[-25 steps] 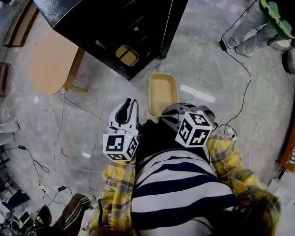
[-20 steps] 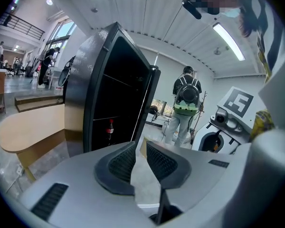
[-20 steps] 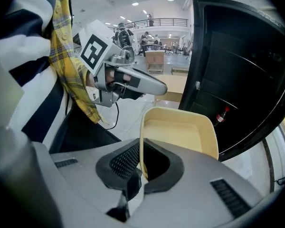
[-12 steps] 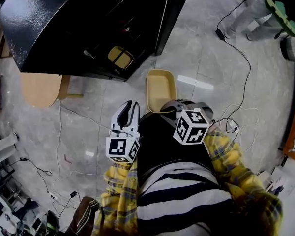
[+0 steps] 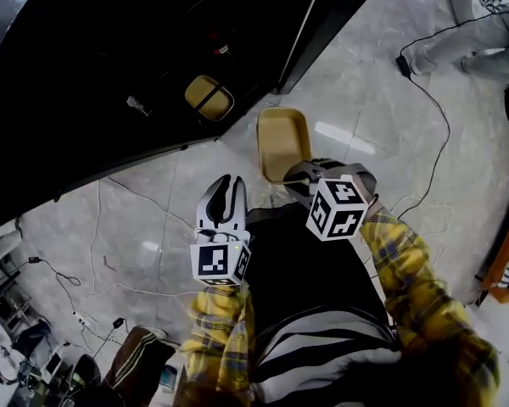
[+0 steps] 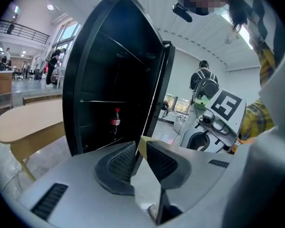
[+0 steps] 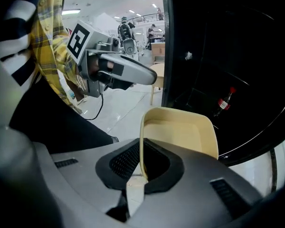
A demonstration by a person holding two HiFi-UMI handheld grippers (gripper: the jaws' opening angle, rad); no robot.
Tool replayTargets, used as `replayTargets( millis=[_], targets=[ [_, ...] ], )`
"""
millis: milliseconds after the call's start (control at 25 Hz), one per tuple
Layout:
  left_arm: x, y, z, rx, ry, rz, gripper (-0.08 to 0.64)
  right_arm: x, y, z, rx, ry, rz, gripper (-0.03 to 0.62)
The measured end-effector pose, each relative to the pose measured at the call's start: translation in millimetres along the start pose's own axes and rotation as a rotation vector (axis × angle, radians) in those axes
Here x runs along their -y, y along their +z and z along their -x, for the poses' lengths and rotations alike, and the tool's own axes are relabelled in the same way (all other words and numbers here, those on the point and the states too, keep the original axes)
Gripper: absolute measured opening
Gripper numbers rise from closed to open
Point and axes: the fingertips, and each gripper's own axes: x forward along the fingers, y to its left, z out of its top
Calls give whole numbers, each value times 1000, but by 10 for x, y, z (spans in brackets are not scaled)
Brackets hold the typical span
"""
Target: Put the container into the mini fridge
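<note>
Right gripper (image 7: 142, 164) is clamped on the near rim of the container (image 7: 180, 132). The thin wall is pinched between the pads and the tub sticks out ahead of the jaws, open side up. The rim sits deep in the pads, so the grip looks solid to me.

Left gripper (image 6: 140, 156) has its jaws a narrow gap apart with nothing between them. It sits idle beside the right one, pointing at the open front of the mini fridge (image 5: 110, 58).

Changes over the last second:
- I've closed in on the fridge and dropped lower. It was a box at the top of the head view; now its dark interior fills the whole upper left.
- Both grippers came down and forward with me.
- The container went from short of the opening to just outside it, close to the lower front corner on the side of the open door (image 5: 331, 15).

The container is over bare floor (image 5: 356, 193), not yet past the fridge's front edge.

Inside, a red-capped bottle (image 6: 115, 122) stands toward the back of the lower level. A second yellow tub (image 5: 209, 97) sits near the front edge.

My read is that the approach is about done and insertion is next. The tub has to swing left into the opening, clear of the door edge and the second yellow tub. With a one-sided rim grip, a knock on the front edge could tip it.
</note>
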Motion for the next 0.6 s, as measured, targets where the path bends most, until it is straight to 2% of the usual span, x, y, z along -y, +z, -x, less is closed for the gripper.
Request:
replayTargets(
  millis=[240,440,600],
  targets=[
    [-95,-308,-244,-50,55,41,83,312,-194,-327,-13,43,83,34],
    [-269,-503,-452,-31,94,34,83,385,-401,-680,-52,90,141,34],
    [-398,-681,-553,-45,129,63,83,499,-543,-918,-75,101,163,34]
  ],
)
